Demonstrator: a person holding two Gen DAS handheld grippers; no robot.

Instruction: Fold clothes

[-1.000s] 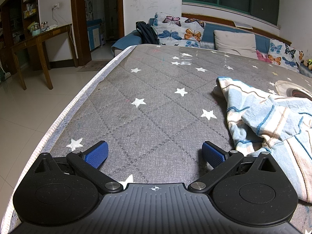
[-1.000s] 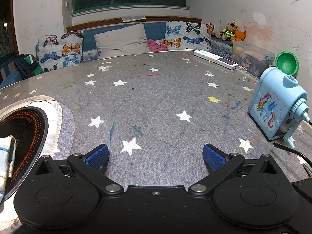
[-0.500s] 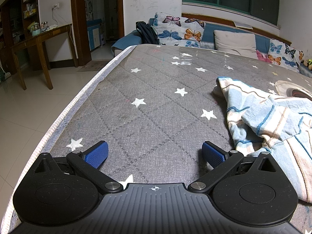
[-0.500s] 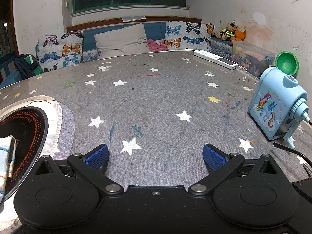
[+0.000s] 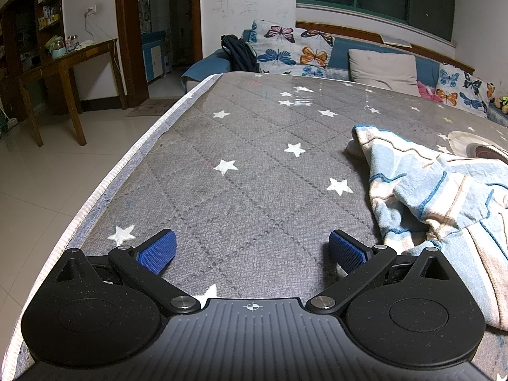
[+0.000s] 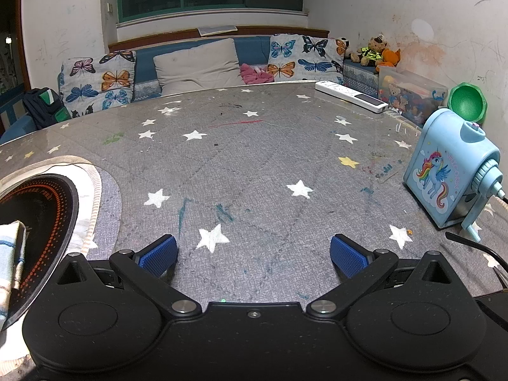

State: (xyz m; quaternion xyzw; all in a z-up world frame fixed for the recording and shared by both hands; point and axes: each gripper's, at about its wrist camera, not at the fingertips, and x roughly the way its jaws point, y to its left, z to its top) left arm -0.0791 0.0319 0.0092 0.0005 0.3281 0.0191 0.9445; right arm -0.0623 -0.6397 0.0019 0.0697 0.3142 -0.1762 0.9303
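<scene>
Nothing moved; left tongs [image 5: 250, 249] and right tongs [image 6: 252, 250] spread, crumpled garment [image 5: 444, 197] between them

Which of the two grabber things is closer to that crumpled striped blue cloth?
Left. The left gripper sits open with the striped cloth right beside its right finger. The right gripper, also open, sees only a corner of it at its far left edge.

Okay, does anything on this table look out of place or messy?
Yes. The striped garment lies crumpled in a heap, one edge draped over the round cooktop. Pen scribbles mark the table cover. Both grippers are open and empty.
</scene>
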